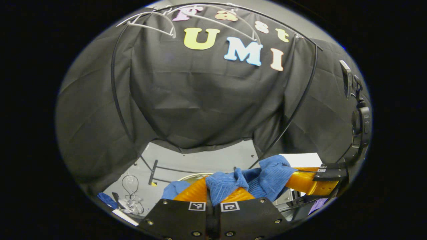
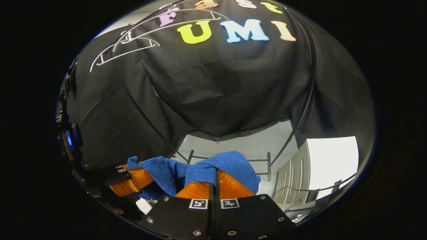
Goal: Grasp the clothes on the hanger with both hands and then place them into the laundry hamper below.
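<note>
Left gripper (image 1: 213, 196): fingers drawn together, pinching a fold of the blue garment (image 1: 253, 181) that bunches up just ahead of the tips.

Right gripper (image 2: 213, 186): fingers likewise closed, a ridge of the same cloth (image 2: 213, 168) clamped between them and draped over both sides. In the left gripper view it sits off to the right (image 1: 308, 183), with the cloth stretched between the two.

Garment: ribbed blue fabric, held at two places, off the hanger and slung low between the grippers.

Hangers (image 2: 133, 46): pale wire ones, bare, high above and left of the right gripper, on the dark arched rail (image 1: 115, 86).

Progress, as judged: two-handed grasp made and garment freed from the hanger; placing in the hamper remains, and release has not yet happened.

Hamper: a pale curved rim (image 1: 196, 175) just beyond the left gripper's fingers may be its edge; too little shows to be sure. More blue cloth (image 1: 175, 189) lies beside that rim; whether it is the same garment cannot be told.

Obscured: how much cloth hangs below the grippers; the floor clutter (image 1: 131, 201) lower left is too small to identify.
</note>
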### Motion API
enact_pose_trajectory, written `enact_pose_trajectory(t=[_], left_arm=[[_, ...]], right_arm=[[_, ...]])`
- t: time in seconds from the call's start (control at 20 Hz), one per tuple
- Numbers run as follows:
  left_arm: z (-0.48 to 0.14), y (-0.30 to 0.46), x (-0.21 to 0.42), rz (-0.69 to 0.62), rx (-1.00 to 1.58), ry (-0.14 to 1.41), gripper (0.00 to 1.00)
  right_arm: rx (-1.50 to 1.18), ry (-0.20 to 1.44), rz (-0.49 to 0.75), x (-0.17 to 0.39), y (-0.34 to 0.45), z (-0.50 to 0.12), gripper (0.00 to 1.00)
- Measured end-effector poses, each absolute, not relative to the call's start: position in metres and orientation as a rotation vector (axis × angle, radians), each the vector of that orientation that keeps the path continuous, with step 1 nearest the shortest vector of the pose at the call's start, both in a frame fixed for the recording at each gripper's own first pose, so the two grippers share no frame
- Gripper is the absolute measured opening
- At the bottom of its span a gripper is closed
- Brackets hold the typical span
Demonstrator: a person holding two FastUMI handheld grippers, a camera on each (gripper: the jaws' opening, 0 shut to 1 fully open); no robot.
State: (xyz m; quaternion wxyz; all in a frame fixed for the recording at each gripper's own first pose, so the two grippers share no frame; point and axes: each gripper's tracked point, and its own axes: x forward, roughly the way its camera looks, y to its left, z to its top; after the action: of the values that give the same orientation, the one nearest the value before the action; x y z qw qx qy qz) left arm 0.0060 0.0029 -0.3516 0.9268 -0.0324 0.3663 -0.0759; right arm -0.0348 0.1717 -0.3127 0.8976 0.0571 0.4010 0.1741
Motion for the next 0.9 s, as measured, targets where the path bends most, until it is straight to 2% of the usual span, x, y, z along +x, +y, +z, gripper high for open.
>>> enact_pose_trajectory(t=[0.9], left_arm=[[-0.459,0.03,-0.008,-0.15,-0.057,0.936,0.02]], right_arm=[[0.07,1.009,0.272,-0.052,0.164,-0.401,0.0]])
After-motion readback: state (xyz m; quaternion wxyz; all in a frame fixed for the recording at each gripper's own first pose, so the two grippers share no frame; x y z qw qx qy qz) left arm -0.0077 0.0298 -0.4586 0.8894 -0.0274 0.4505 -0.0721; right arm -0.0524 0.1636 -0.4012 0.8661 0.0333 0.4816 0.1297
